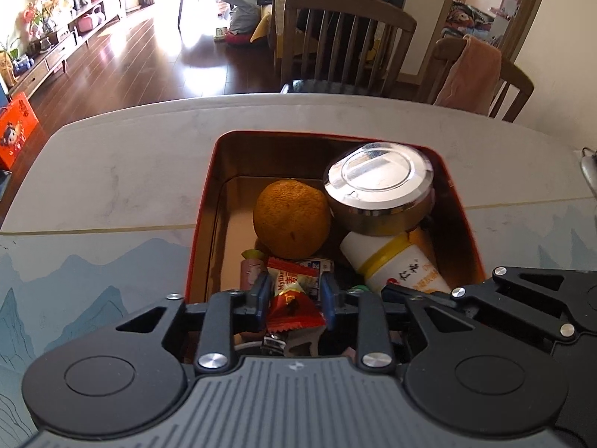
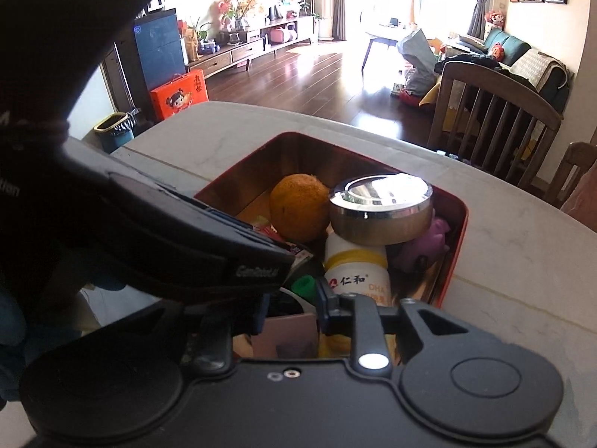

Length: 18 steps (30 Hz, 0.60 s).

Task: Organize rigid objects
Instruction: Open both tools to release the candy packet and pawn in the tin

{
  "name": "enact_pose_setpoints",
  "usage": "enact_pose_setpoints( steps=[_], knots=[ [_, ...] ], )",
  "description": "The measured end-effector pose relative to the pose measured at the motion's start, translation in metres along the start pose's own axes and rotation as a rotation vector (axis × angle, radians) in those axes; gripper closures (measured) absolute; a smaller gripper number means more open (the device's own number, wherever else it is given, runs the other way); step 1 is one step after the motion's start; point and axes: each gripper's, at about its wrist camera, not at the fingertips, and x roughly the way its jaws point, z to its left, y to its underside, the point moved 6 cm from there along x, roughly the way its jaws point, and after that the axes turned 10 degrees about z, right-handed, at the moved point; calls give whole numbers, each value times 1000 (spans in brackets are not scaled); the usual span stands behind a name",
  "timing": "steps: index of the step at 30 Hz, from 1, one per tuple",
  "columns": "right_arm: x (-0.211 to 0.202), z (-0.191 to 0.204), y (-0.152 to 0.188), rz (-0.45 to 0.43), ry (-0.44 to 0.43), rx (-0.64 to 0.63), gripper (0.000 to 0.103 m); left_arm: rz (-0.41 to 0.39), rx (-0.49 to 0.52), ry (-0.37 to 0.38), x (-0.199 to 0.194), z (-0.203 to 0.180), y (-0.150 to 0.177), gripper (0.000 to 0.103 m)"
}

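Left wrist view: we see the left gripper [image 1: 294,295] low over the near end of the red rectangular metal tin [image 1: 203,201], which sits on the pale marble-pattern table [image 1: 123,160]. Its blue fingers [image 1: 263,293] pinch a red-and-white foil snack packet [image 1: 294,291], held just above the tin's contents. Inside the tin, beyond the packet, lies a round orange fruit [image 1: 291,218]. Right of the fruit, a round chrome-lidded metal container [image 1: 378,186] rests tilted on a white plastic bottle with a yellow band [image 1: 395,261]. A small pink sachet [image 1: 250,270] lies left of the packet. Part of the right gripper's black linkage enters at the tin's near right corner.

Right wrist view: we see the right gripper [image 2: 291,310] at the tin's [image 2: 457,239] near edge, with the left gripper's body crossing in front. Its fingers stand apart around a pink flat object [image 2: 287,332]; we cannot tell whether they grip it. A purple soft toy [image 2: 425,240] lies right of the chrome-lidded container [image 2: 380,209], with a green cap [image 2: 304,285] left of the bottle [image 2: 356,268].
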Motion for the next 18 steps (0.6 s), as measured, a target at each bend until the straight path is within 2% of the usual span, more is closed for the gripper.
enact_pose_setpoints(
  steps=[1, 2, 4, 9, 13, 18],
  knots=[
    [-2, 0, 0, -4, -1, 7, 74, -9, -2, -1, -4, 0, 1, 66],
    [-5, 0, 1, -8, 0, 15, 72, -19, -2, -1, -7, 0, 2, 53],
    [-11, -1, 1, -18, 11, 22, 70, -56, 5, -2, -18, -1, 5, 38],
    [-28, -1, 3, -39, 35, 46, 64, -99, 15, 5, -40, -2, 13, 37],
    [-41, 1, 5, -58, 47, 61, 55, -129, 28, 1, -58, -4, 19, 36],
    [-59, 9, 8, -86, 58, 71, 43, -178, 43, -3, -83, -1, 30, 30]
  ],
)
